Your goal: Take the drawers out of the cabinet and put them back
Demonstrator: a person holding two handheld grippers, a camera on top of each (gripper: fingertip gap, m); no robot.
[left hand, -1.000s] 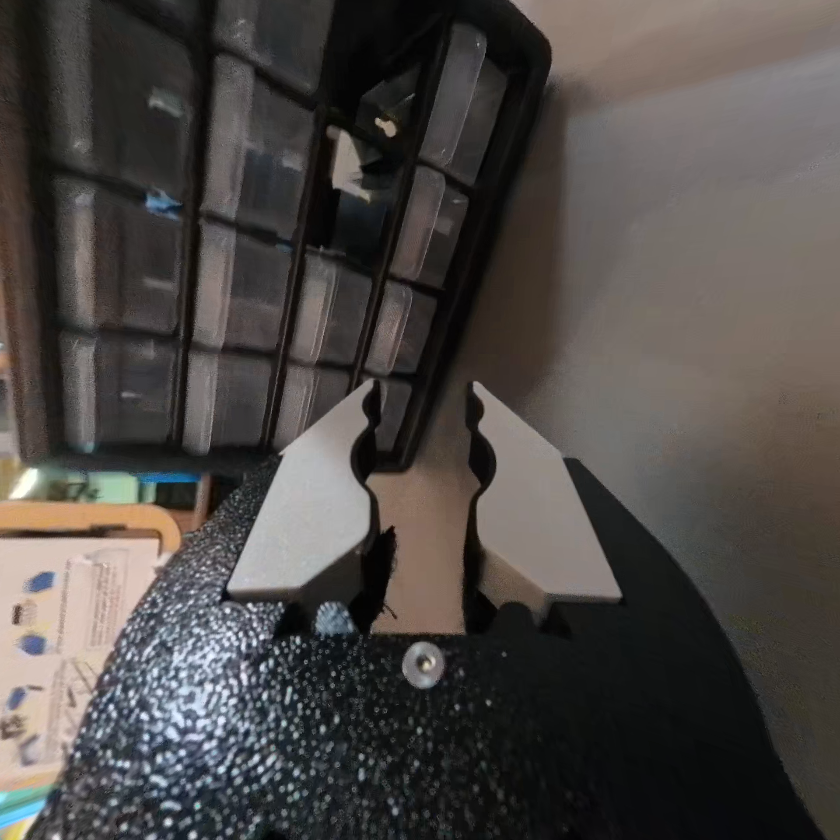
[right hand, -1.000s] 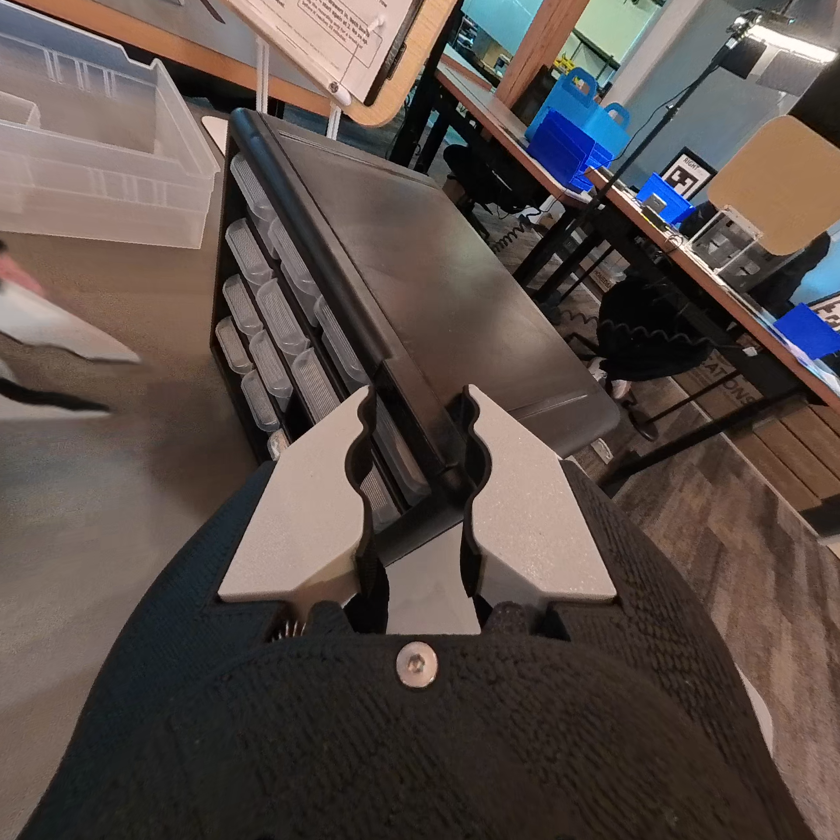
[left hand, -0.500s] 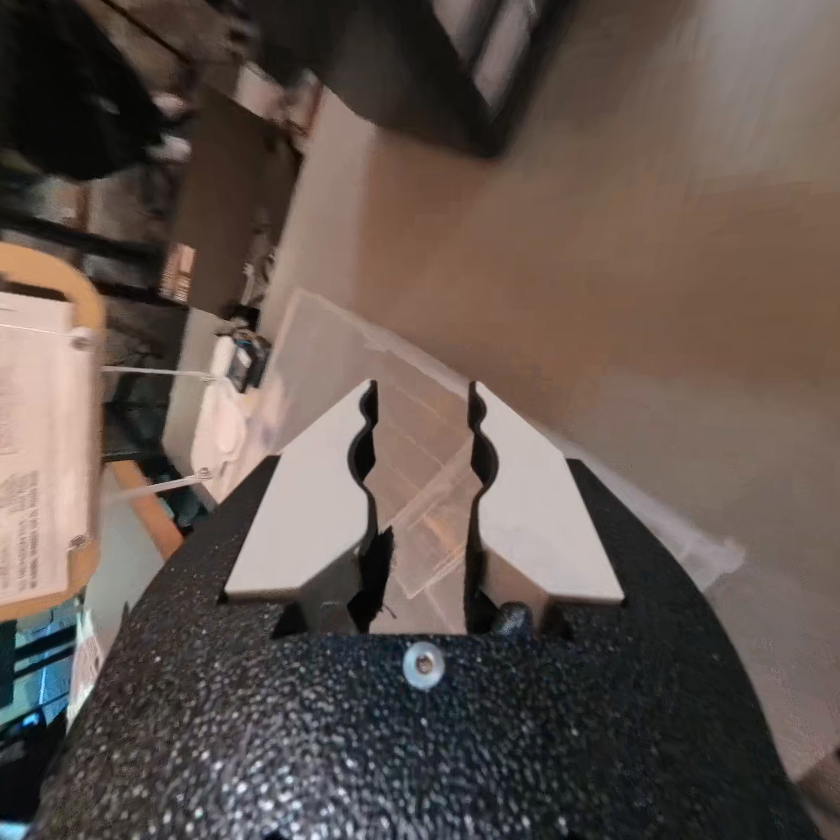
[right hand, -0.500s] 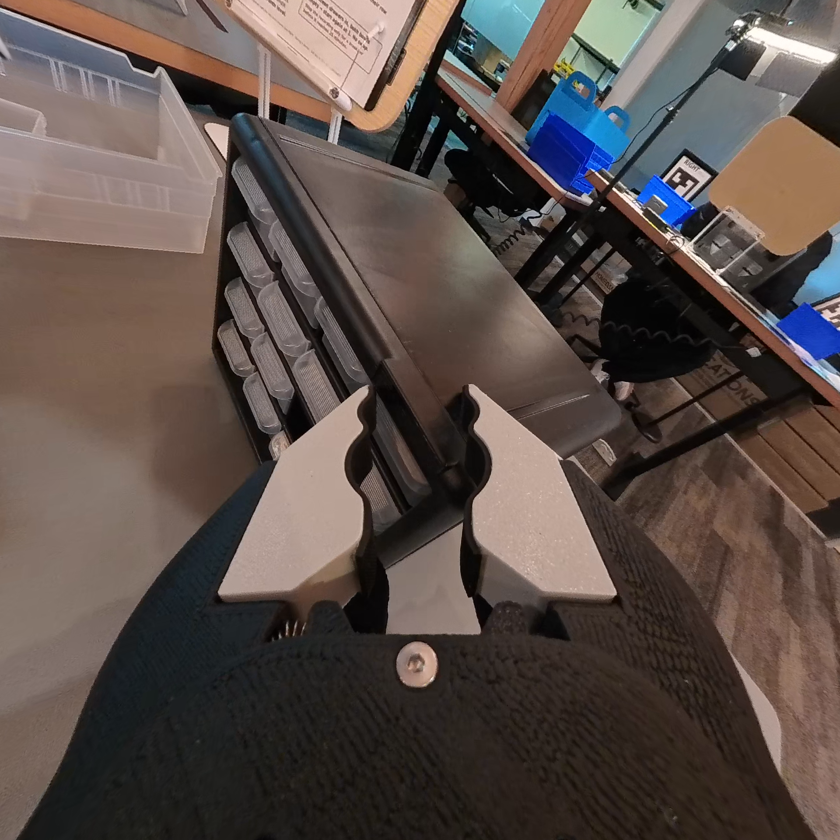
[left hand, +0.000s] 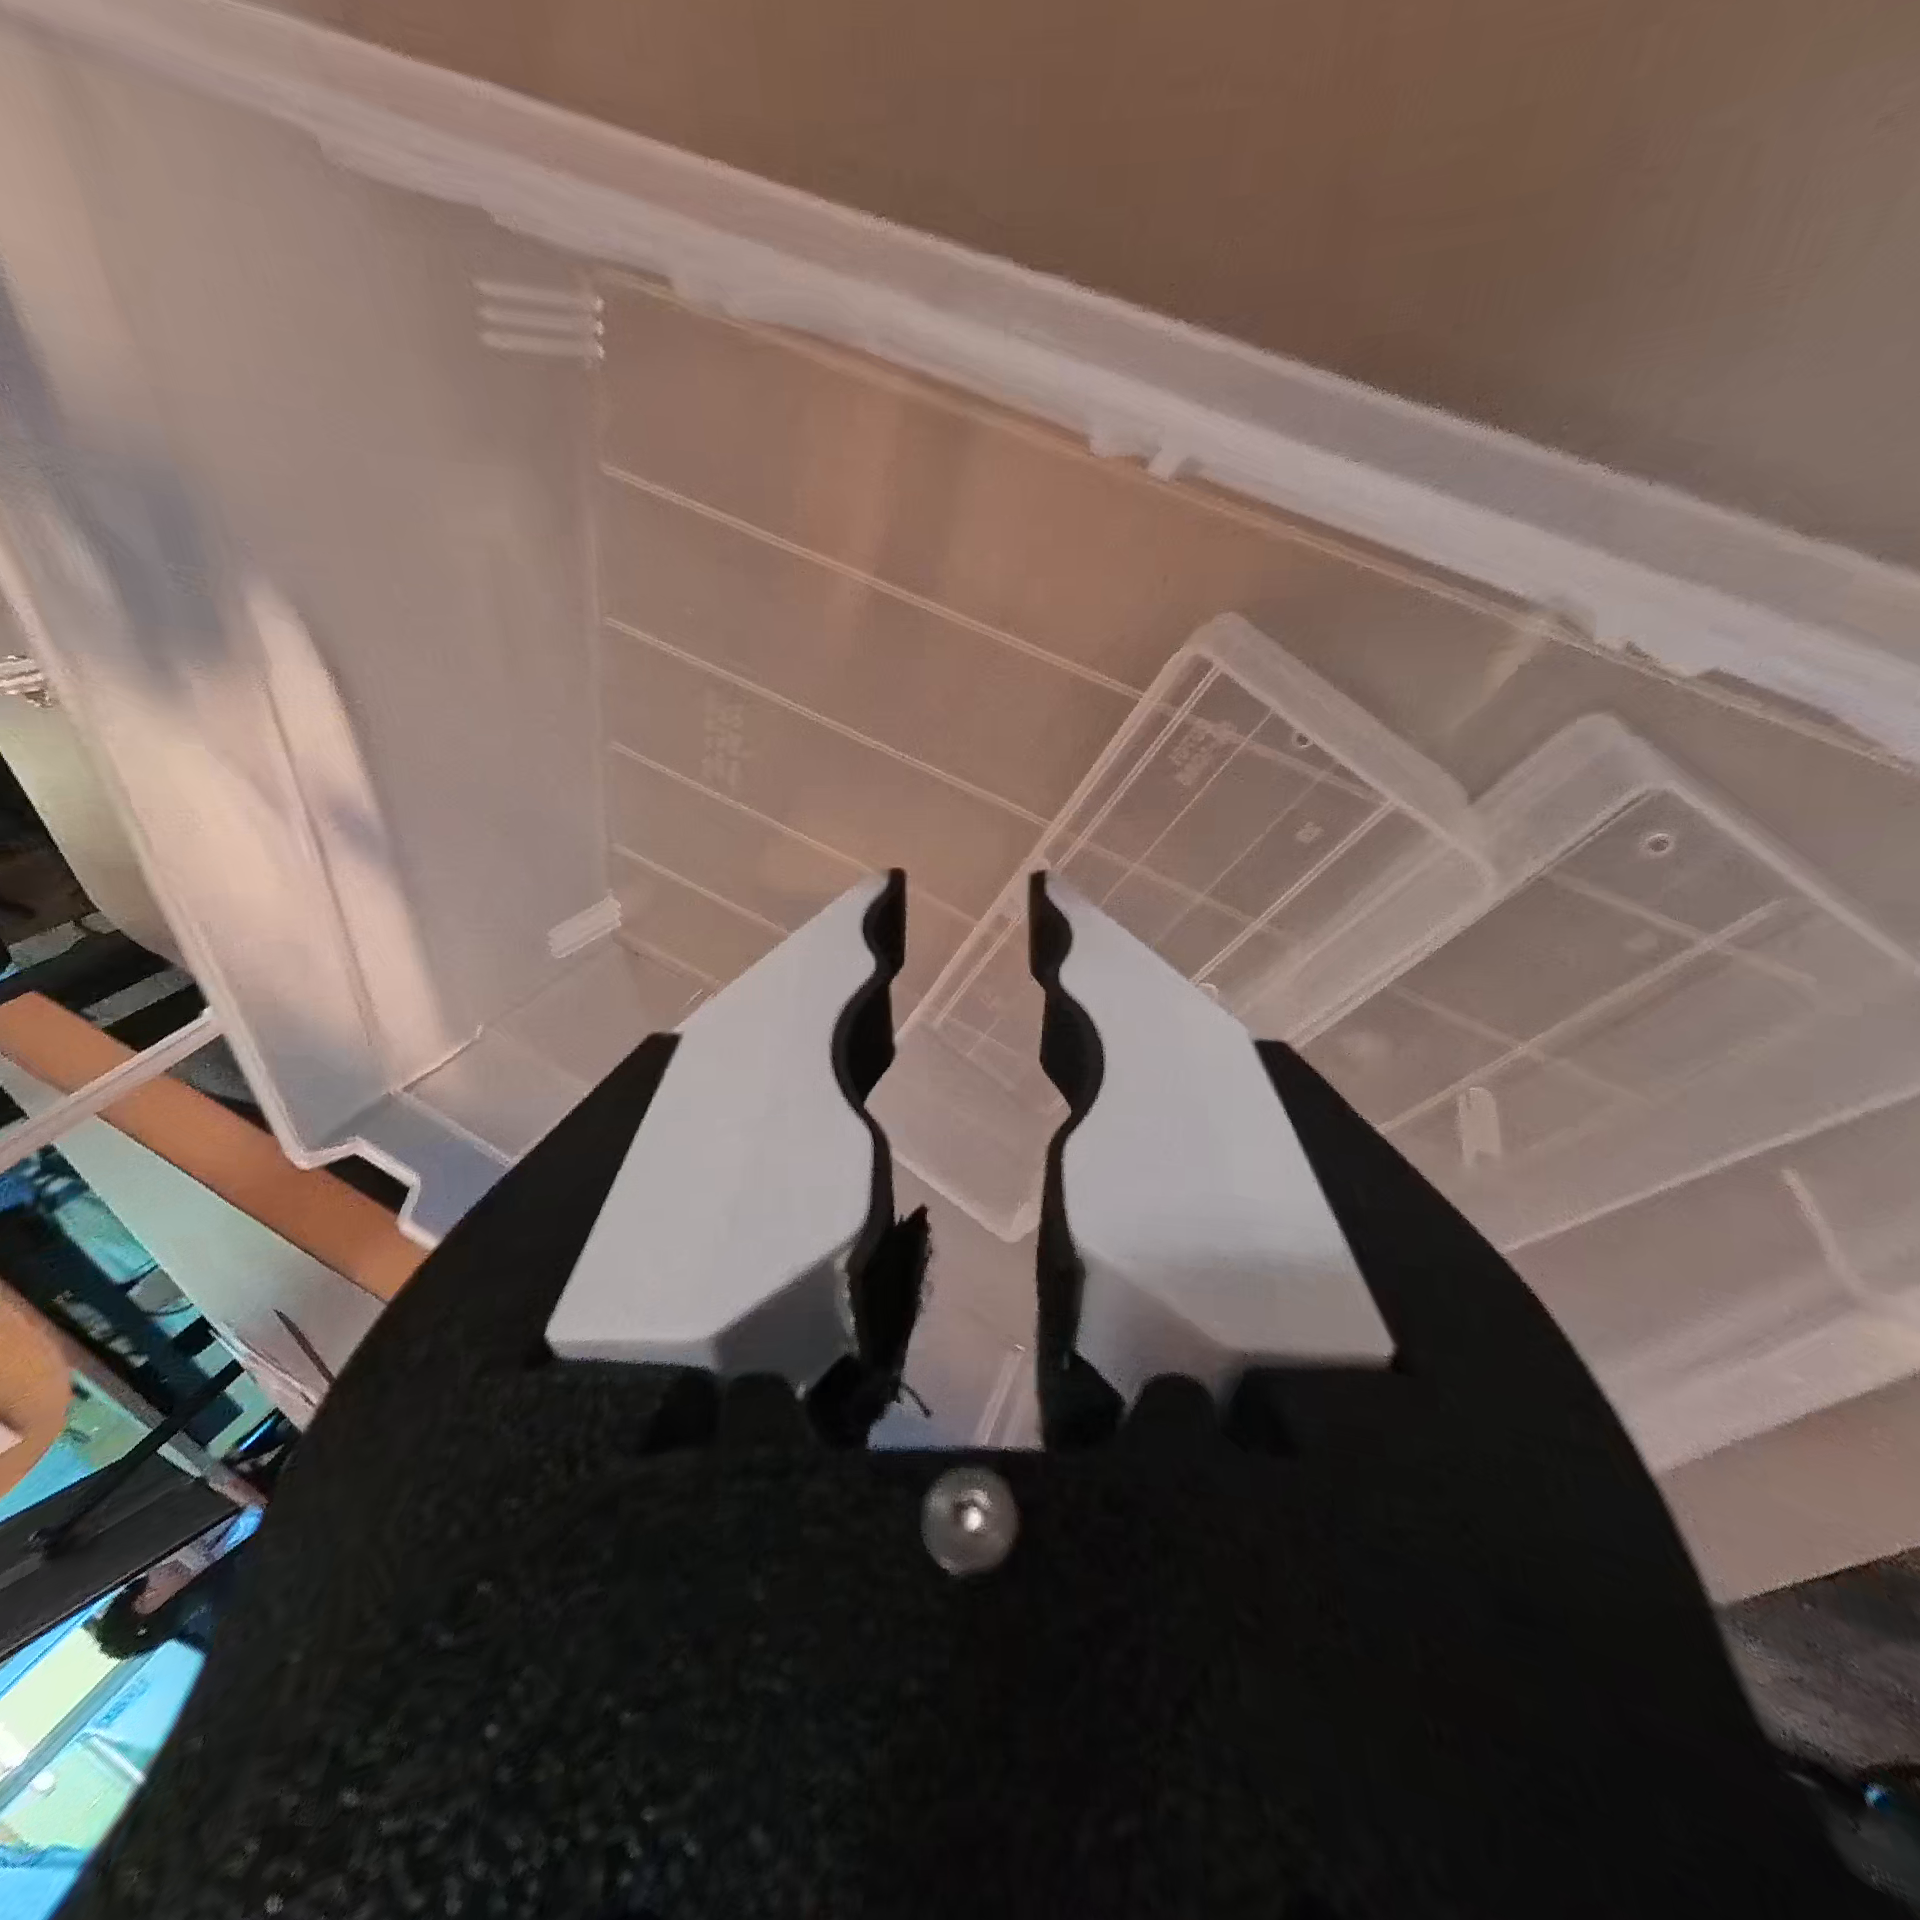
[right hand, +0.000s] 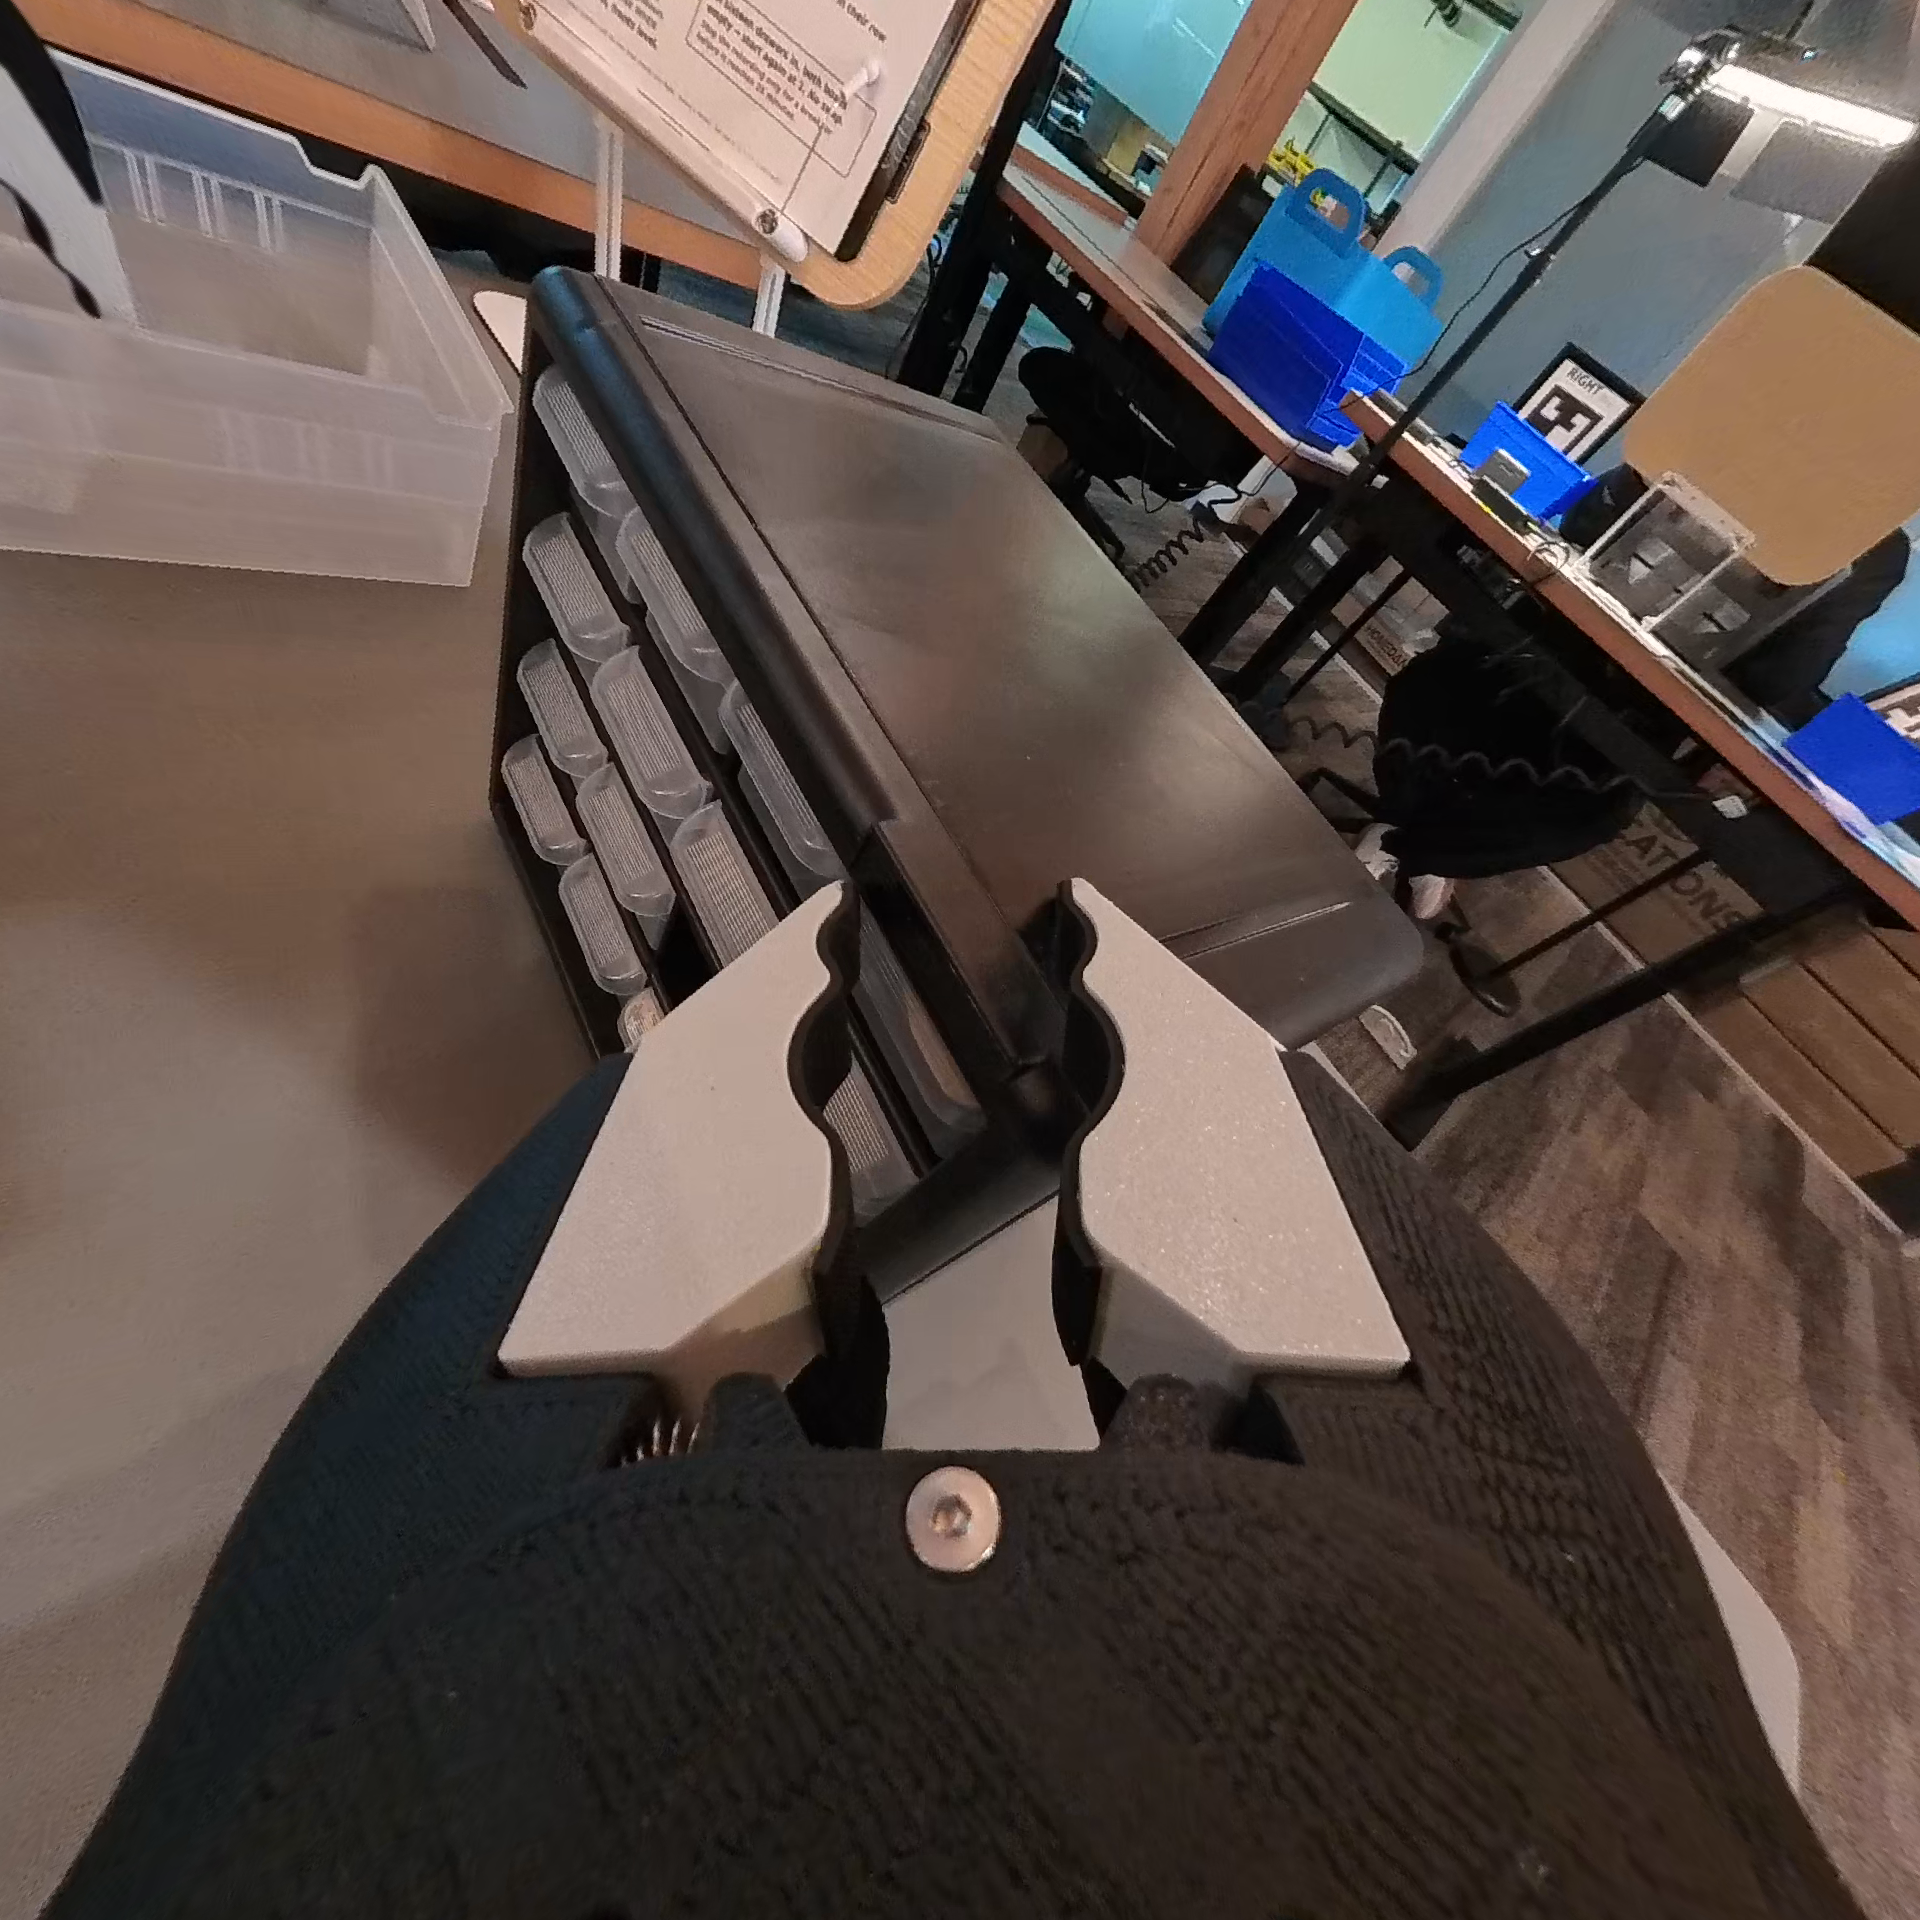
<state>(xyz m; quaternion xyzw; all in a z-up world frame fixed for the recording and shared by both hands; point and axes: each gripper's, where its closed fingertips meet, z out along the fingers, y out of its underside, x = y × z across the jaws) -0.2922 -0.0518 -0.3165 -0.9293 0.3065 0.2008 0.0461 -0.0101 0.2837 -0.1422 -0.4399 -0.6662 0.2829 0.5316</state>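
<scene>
The black cabinet [right hand: 987, 623] stands on the tan table, with rows of small clear drawers [right hand: 644, 727] in its front. My right gripper [right hand: 961, 904] straddles the cabinet's top front rim at the near corner and is shut on it. A translucent bin [left hand: 364, 520] holds two loose clear drawers [left hand: 1195, 883] [left hand: 1662, 987] lying flat. My left gripper [left hand: 966, 883] hovers inside the bin over the near end of the nearer drawer, narrowly open and empty. One of its fingers [right hand: 62, 249] shows over the bin [right hand: 260, 436] in the right wrist view.
A clipboard on a white stand [right hand: 748, 94] rises behind the cabinet. The table edge drops off just right of the cabinet to carpet. Beyond are a black chair [right hand: 1486, 790] and other tables with blue boxes [right hand: 1320, 312].
My left gripper swung away from the cabinet's front to over the bin, and its jaws have narrowed. The right gripper has stayed on the cabinet rim.
</scene>
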